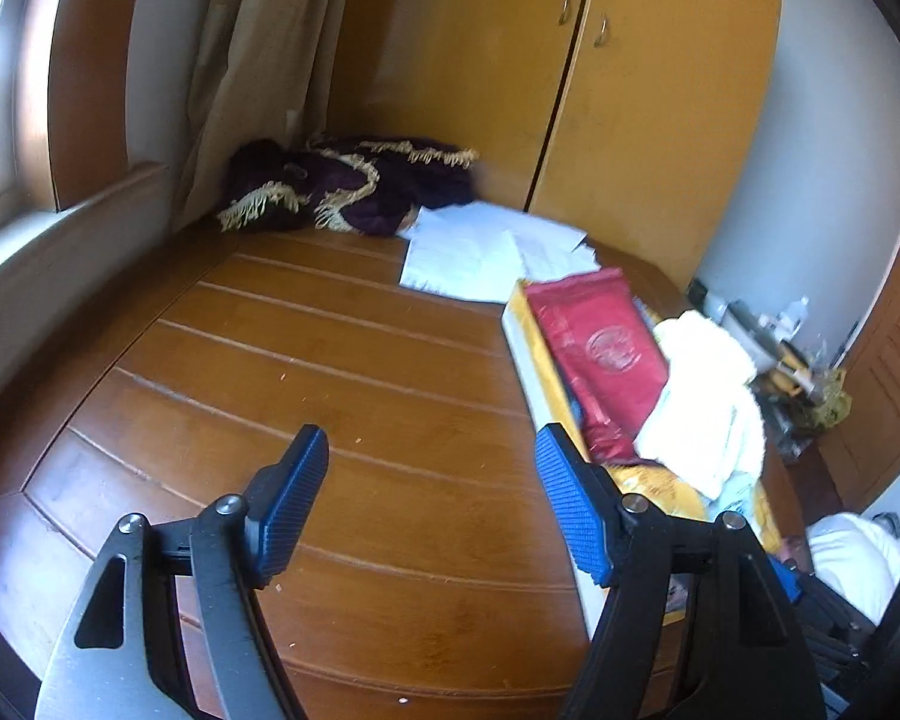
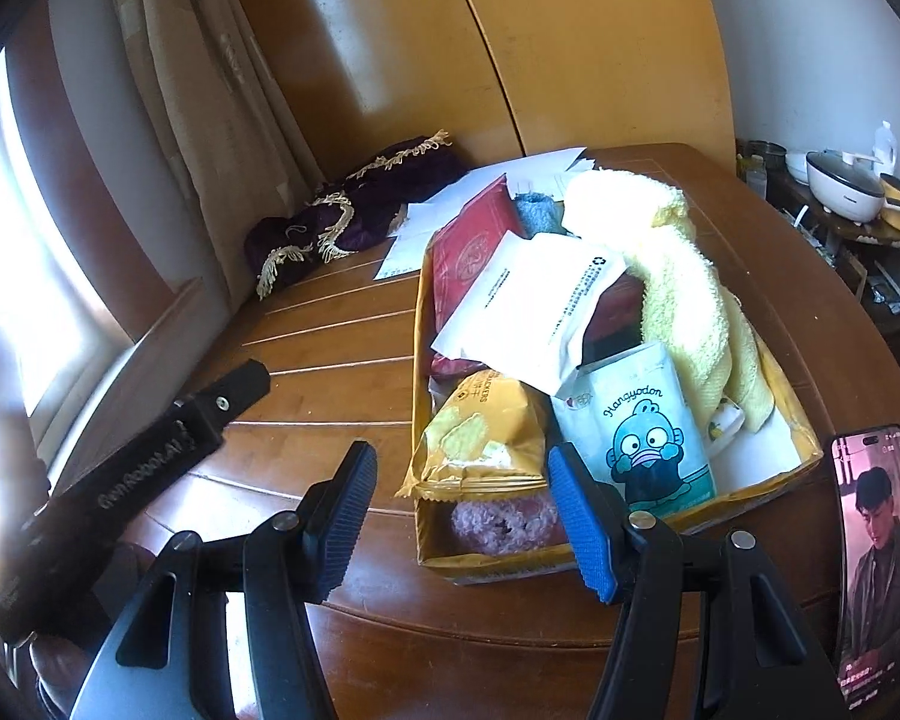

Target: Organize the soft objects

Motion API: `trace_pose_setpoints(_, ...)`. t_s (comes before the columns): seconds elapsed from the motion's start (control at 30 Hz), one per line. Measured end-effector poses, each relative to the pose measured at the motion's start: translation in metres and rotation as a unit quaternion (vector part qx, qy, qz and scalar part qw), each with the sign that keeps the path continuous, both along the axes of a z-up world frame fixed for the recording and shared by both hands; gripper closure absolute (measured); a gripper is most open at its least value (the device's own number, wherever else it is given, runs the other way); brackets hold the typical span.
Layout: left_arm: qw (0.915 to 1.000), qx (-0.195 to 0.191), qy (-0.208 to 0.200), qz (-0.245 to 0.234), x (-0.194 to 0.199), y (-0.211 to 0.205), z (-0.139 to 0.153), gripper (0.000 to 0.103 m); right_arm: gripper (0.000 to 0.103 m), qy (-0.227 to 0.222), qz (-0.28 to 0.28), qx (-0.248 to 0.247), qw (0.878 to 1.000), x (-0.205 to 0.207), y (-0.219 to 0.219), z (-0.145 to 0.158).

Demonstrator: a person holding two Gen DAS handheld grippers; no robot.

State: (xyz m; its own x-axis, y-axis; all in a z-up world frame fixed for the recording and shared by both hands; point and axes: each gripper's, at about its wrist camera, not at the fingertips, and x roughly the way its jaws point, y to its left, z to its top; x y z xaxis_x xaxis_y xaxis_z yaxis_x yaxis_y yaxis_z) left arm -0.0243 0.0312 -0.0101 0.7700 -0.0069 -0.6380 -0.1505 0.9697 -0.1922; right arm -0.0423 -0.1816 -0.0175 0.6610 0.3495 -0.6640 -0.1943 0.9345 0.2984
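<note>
A yellow cardboard box (image 2: 804, 462) sits on the wooden table (image 2: 342, 336), crammed with things. Draped over its far right side is a pale yellow towel (image 2: 672, 276). A blue cloth (image 2: 537, 210) peeks out at the back, and a purple fluffy item (image 2: 498, 525) lies at the near end under a yellow cracker packet (image 2: 486, 426). A red packet (image 2: 471, 246), a white pouch (image 2: 540, 300) and a blue cartoon pouch (image 2: 648, 432) lie on top. My right gripper (image 2: 459, 498) hangs open just before the box's near edge. My left gripper (image 1: 432, 480) is open over bare table, left of the box (image 1: 525, 330).
A dark purple fringed cloth (image 1: 342, 186) lies bunched at the table's far corner beside white papers (image 1: 480, 252). A phone (image 2: 876, 570) with a lit screen lies right of the box. Wardrobe doors (image 1: 570, 60) and a curtain (image 1: 252, 60) stand behind; a cluttered shelf (image 2: 840, 192) is far right.
</note>
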Motion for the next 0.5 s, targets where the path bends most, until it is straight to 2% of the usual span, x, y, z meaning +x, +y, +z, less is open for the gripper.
trace_pose_setpoints(0.1, 0.9992, 0.039, 0.002, -0.011, -0.001, -0.007, 0.002, 0.032, 0.041, -0.002, -0.001, -0.004, 1.000, -0.001, 0.000, -0.001)
trace_pose_setpoints(0.2, 0.9985, 0.050, -0.019, -0.016, -0.007, -0.010, 0.009, 0.031, 0.041, -0.001, -0.003, -0.008, 1.000, 0.000, -0.002, -0.001)
trace_pose_setpoints(0.27, 0.9980, 0.055, -0.024, -0.023, -0.008, -0.012, 0.013, 0.024, 0.041, -0.003, -0.008, -0.014, 1.000, 0.001, -0.004, 0.000)
trace_pose_setpoints(0.33, 0.9979, 0.051, -0.026, -0.029, -0.008, -0.014, 0.016, 0.024, 0.041, -0.006, -0.012, -0.016, 1.000, 0.002, -0.007, 0.002)
trace_pose_setpoints(0.4, 0.9987, 0.043, -0.025, -0.013, -0.006, -0.013, 0.017, 0.023, 0.041, -0.005, -0.013, -0.016, 1.000, 0.003, -0.010, 0.002)
trace_pose_setpoints(0.5, 0.9997, 0.024, 0.007, 0.000, 0.002, -0.012, 0.012, 0.022, 0.041, -0.005, -0.016, -0.016, 1.000, 0.005, -0.013, 0.001)
